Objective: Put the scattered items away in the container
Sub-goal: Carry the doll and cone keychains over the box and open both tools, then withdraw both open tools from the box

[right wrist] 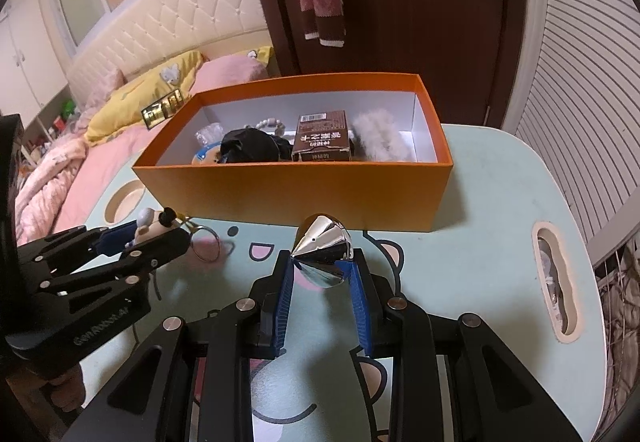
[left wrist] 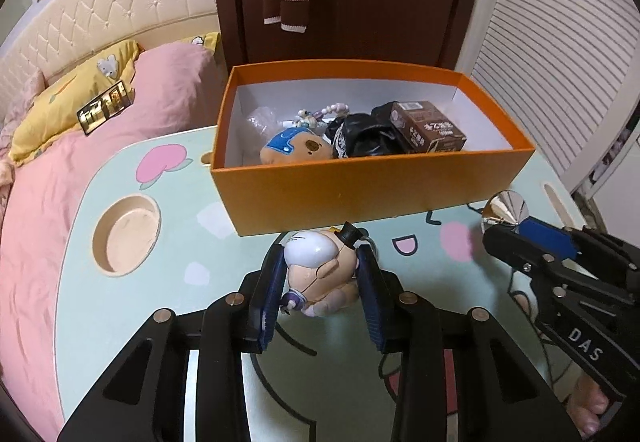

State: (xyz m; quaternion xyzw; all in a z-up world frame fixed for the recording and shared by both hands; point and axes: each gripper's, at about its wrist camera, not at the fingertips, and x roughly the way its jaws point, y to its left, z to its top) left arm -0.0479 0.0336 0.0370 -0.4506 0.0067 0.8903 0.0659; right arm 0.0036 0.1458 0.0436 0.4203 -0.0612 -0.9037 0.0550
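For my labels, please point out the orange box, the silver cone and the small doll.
orange box (left wrist: 372, 198): left wrist view, front wall.
silver cone (right wrist: 324, 254): right wrist view, shiny middle.
small doll (left wrist: 320, 266): left wrist view, body.

L gripper (left wrist: 320, 266) jaws clamped w/ load, R gripper (right wrist: 322, 266) jaws likewise, both seemingly raised, side by side

I see a pale mint-green lap table (left wrist: 168, 210) printed with pink and white cartoon shapes, standing over a pink bedspread (left wrist: 48, 202). An open orange cardboard box (left wrist: 360, 194) rests on it; left of the box is a round recessed cup hollow (left wrist: 128, 234), right of it a slot-shaped cutout (right wrist: 554, 282).
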